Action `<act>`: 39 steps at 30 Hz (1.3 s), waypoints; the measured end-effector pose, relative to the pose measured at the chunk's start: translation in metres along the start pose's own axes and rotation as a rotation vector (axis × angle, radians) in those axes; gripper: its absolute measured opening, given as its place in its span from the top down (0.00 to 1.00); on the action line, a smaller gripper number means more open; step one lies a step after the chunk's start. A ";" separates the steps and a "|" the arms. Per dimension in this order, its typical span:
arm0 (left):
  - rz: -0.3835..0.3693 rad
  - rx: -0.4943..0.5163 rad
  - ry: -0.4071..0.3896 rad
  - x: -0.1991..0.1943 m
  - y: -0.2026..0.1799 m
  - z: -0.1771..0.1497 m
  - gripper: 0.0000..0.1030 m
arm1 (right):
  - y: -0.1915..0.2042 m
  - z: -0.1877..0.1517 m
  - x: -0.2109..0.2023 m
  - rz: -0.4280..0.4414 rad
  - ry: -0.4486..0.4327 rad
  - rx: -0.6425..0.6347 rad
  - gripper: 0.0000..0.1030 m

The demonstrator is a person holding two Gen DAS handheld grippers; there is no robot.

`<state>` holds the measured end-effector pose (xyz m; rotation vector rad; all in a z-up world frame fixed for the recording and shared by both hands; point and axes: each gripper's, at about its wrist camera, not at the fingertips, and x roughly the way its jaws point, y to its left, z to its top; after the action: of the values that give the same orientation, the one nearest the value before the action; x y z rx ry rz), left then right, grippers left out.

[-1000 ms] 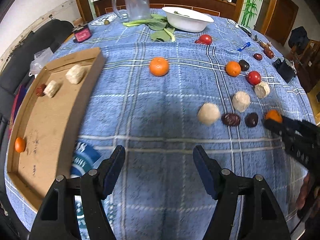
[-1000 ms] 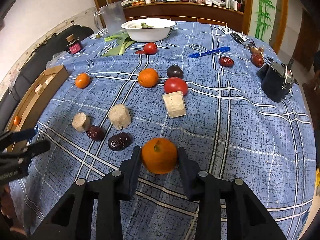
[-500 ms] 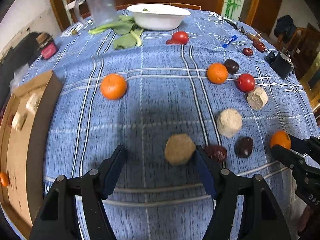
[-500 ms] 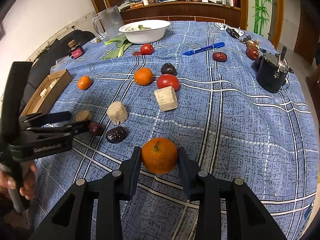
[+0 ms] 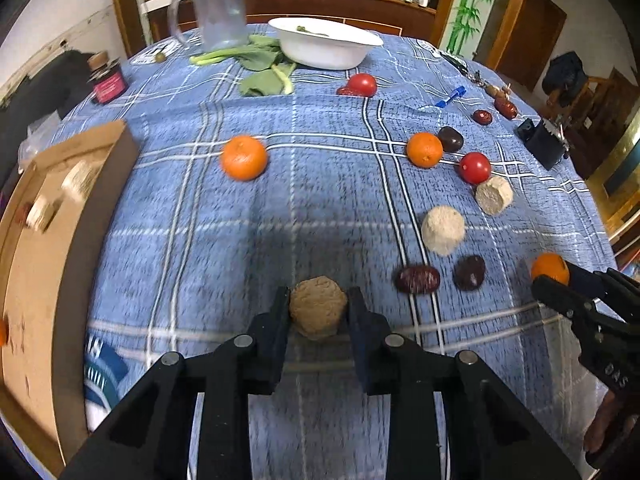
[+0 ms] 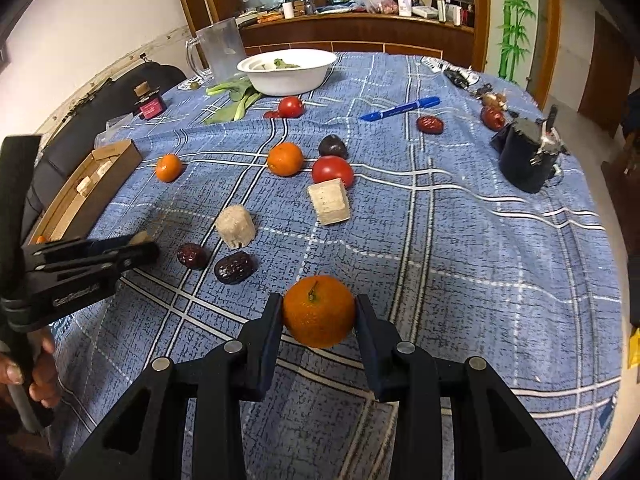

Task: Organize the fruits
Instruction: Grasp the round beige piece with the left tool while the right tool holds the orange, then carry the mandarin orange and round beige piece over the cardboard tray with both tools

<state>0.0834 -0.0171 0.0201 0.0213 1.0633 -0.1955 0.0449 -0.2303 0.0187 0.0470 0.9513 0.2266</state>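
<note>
In the left wrist view my left gripper (image 5: 318, 295) is shut on a beige lump (image 5: 318, 312) that rests on the blue checked cloth. My right gripper (image 6: 318, 303) is shut on an orange (image 6: 319, 314) just above the cloth. Loose on the cloth lie two oranges (image 5: 244, 157) (image 5: 424, 149), tomatoes (image 5: 474, 167), dark dates (image 5: 418, 279) (image 5: 470, 273) and two more beige lumps (image 5: 443, 230) (image 5: 494, 195). The cardboard tray (image 5: 100, 200) at the left holds beige pieces and a small orange.
At the back stand a white bowl (image 5: 326, 46), a clear jug (image 5: 220, 12) and leafy greens (image 5: 260, 68). A red jar (image 5: 107, 84) sits back left; a blue pen (image 5: 451, 97) and a black device (image 5: 542, 144) lie right. A hand (image 6: 40, 376) holds the left gripper.
My left gripper moved right over the cloth to the beige lump and closed on it. The right gripper kept still with the orange.
</note>
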 end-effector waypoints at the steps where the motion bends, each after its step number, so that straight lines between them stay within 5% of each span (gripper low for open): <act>1: -0.003 -0.008 -0.002 -0.005 0.002 -0.003 0.74 | 0.001 -0.001 -0.002 -0.007 -0.003 -0.002 0.63; 19: 0.004 -0.085 -0.084 -0.081 0.055 -0.038 0.74 | 0.053 -0.021 -0.031 -0.077 -0.014 -0.007 0.63; 39: 0.091 -0.233 -0.158 -0.130 0.168 -0.055 0.74 | 0.181 0.025 -0.017 0.043 -0.047 -0.179 0.63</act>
<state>0.0031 0.1734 0.0936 -0.1532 0.9197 0.0099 0.0249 -0.0563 0.0720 -0.0909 0.8809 0.3483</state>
